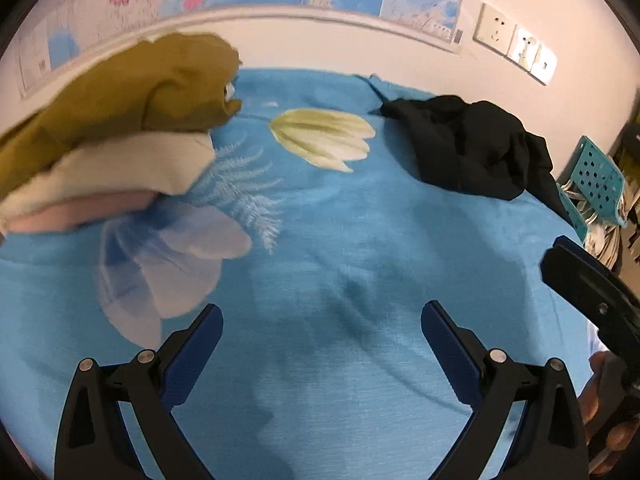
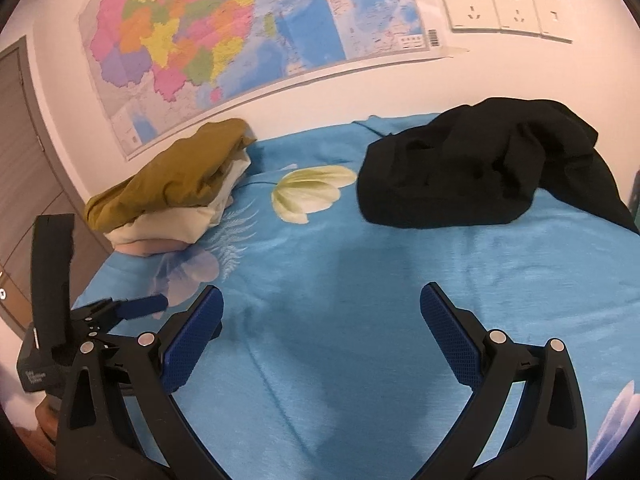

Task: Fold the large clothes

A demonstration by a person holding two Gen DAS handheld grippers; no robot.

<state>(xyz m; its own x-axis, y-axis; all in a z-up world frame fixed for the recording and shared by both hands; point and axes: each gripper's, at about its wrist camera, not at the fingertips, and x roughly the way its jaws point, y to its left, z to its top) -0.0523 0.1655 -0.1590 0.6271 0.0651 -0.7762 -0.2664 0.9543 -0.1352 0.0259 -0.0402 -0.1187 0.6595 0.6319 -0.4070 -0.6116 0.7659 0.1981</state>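
both grippers are seen hovering over bare blue bedsheet [image 2: 360, 320], nothing held. the right gripper [image 2: 320, 316] is spread wide, and so is the left gripper [image 1: 320, 332]. looks like the between-garments step: a folded stack [image 2: 168, 196] (mustard on top, cream and pink under it) is parked at about 10 o'clock by the wall, and the black garment [image 2: 472, 168] is lumped unfolded at about 1 o'clock, well apart from both tools. so the next move is probably reaching up to that heap, getting an edge or corner pinched, and dragging it flat onto the open sheet. hard bits: what kind of garment it is can't be told, no hem or collar can be made out in the black, and its right side is cut off by the frame edge. the stack is motion-blurred in the left view.
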